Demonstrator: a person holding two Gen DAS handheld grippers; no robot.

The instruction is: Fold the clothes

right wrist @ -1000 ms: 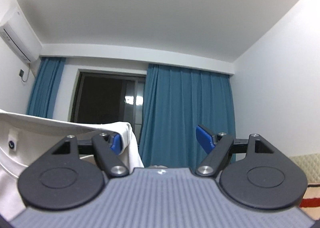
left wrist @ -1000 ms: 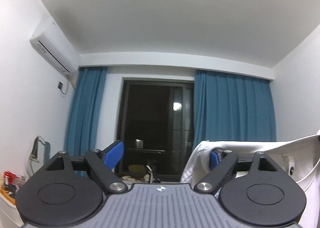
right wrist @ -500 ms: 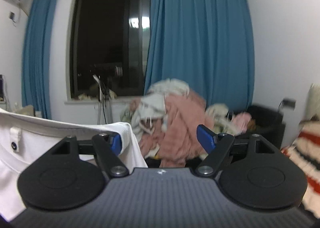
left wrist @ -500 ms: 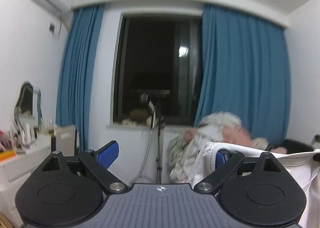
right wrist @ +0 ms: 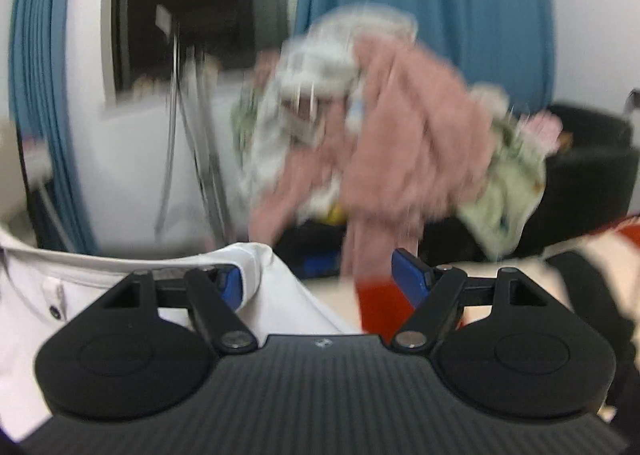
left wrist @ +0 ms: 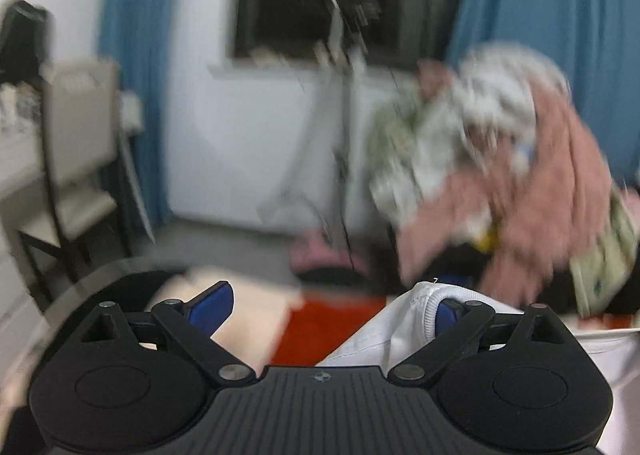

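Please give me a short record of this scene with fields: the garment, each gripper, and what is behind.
garment: white shirt, hanging on both grippers
left gripper: jaws opening; the shirt's ribbed edge is hooked over the finger on the right of its view, not pinched
right gripper: jaws wide; the shirt is draped over the finger on the left of its view, not pinched
behind: pile of clothes, pink and pale, in front of a blue curtain
far left: chair
sharpness: background blurred

No legible text or labels
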